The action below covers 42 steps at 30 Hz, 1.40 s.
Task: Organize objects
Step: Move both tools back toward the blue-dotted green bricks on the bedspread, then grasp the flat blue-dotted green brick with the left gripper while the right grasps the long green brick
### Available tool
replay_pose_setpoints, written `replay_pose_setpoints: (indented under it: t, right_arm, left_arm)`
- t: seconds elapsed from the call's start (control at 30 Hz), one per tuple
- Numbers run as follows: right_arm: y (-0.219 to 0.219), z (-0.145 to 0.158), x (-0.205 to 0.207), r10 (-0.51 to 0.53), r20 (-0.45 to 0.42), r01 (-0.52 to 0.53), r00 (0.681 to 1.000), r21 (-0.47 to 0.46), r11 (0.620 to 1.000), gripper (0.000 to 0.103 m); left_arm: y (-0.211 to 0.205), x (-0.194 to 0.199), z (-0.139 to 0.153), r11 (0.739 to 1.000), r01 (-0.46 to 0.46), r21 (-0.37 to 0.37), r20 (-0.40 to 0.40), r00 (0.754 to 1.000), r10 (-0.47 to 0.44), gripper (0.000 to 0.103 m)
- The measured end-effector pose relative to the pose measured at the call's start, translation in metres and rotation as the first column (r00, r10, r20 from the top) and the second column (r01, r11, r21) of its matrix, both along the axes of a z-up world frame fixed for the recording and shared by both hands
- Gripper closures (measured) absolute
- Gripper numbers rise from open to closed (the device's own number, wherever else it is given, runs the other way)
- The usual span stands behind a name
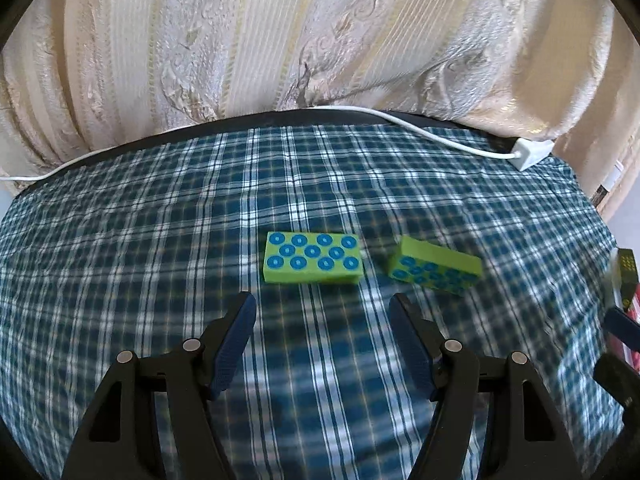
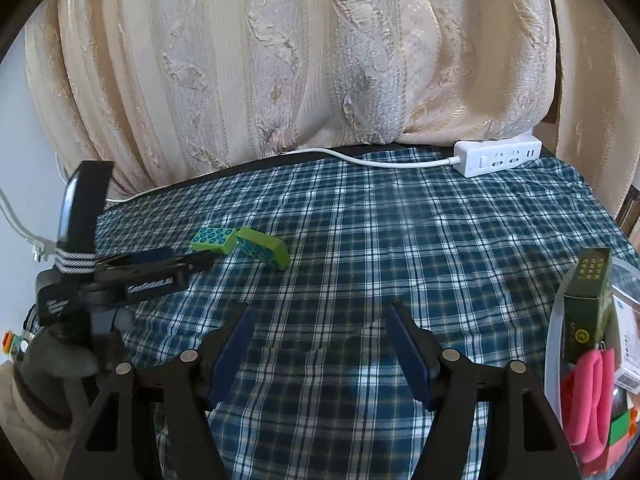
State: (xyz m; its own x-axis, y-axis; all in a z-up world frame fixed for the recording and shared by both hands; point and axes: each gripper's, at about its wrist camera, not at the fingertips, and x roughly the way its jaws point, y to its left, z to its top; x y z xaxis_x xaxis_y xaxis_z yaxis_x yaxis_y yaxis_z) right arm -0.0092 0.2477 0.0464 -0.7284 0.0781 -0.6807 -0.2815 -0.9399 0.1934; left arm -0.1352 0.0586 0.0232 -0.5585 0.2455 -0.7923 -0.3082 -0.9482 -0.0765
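Note:
Two green blocks with blue dots lie on the blue plaid cloth (image 1: 160, 240). One block (image 1: 313, 258) lies flat, dots up, just ahead of my left gripper (image 1: 322, 312), which is open and empty. The second block (image 1: 434, 266) lies tilted on its side to the right of the first. In the right wrist view the flat block (image 2: 213, 239) and the tilted block (image 2: 264, 248) sit far left, with the left gripper (image 2: 200, 261) next to them. My right gripper (image 2: 320, 320) is open and empty over bare cloth.
A clear container (image 2: 560, 320) at the right edge holds a dark green box (image 2: 590, 304), a pink item (image 2: 590, 396) and other things. A white power strip (image 2: 498, 158) and its cable (image 1: 400, 120) lie at the table's back edge before a cream curtain (image 1: 280, 40).

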Motion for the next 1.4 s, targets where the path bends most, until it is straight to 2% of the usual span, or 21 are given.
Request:
replay_pose_setpoints:
  t: [0.33,0.6,0.73,0.83,1.17,1.4]
  right_arm:
    - [-0.001,-0.007,-0.018,0.012,0.024,-0.012,1.000,0.001,1.000,0.031]
    - [-0.009,-0.009,-0.034,0.034,0.032,-0.035,0.999,0.012,0.999,0.031]
    - [-0.013,-0.011,-0.041,0.040,0.036,-0.041,0.999,0.014,0.999,0.031]
    - [-0.015,-0.013,-0.048,0.047,0.039,-0.048,0.998,0.017,0.999,0.031]
    - [-0.024,-0.025,-0.080,0.065,0.064,-0.067,0.996,0.030,0.997,0.031]
    - [-0.033,-0.035,-0.102,0.074,0.084,-0.073,0.994,-0.014,0.997,0.031]
  left_arm:
    - [0.005,-0.028,-0.013,1.000,-0.004,-0.004,0.023,1.000,0.004,0.033]
    - [0.005,-0.036,-0.016,1.000,-0.007,0.009,0.021,1.000,0.007,0.033]
    - [0.008,-0.034,-0.017,0.999,0.013,-0.029,-0.008,1.000,-0.013,0.041]
    - [0.006,-0.032,-0.016,1.000,0.016,-0.023,-0.016,1.000,-0.016,0.041]
    - [-0.017,-0.029,0.001,0.998,-0.062,-0.021,-0.091,0.994,0.060,0.041]
    - [-0.032,-0.036,0.002,0.994,-0.105,-0.019,-0.088,0.991,0.103,0.041]
